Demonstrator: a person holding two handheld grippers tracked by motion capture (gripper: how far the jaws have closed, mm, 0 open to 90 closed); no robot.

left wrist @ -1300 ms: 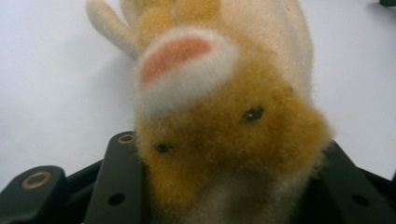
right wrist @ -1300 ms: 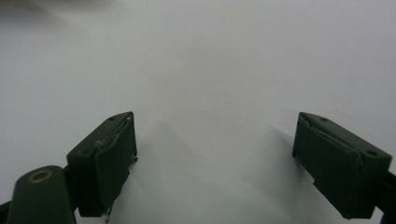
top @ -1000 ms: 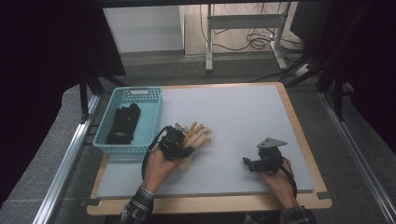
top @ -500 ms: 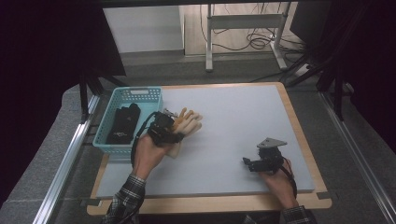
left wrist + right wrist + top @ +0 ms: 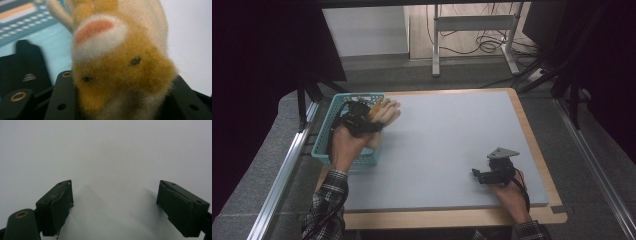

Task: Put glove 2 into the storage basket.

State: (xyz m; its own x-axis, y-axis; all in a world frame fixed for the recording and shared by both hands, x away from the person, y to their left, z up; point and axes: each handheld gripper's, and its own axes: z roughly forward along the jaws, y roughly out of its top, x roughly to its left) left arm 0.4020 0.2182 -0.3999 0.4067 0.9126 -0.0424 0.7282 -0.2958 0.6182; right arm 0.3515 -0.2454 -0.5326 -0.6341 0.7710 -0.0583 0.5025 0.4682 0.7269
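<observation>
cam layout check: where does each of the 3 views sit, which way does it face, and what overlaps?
High view: fixed above the person's side, facing forward and down on the table; both forearms, left gripper, right gripper.
Left gripper view: rides the left gripper, looks along its jaws at the held plush toy, basket behind.
Right gripper view: rides the right gripper, jaws apart over bare table.
Shared: plush toy and basket, high and left gripper views.

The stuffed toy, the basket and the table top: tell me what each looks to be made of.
Stuffed toy: soft plush, tan and cream; short fuzzy pile shows up close between the left gripper's jaws.
Basket: probably moulded plastic, turquoise, with a lattice of small openings in its walls.
Table top: smooth matte pale-grey sheet, material unclear, on a wood-look board.
</observation>
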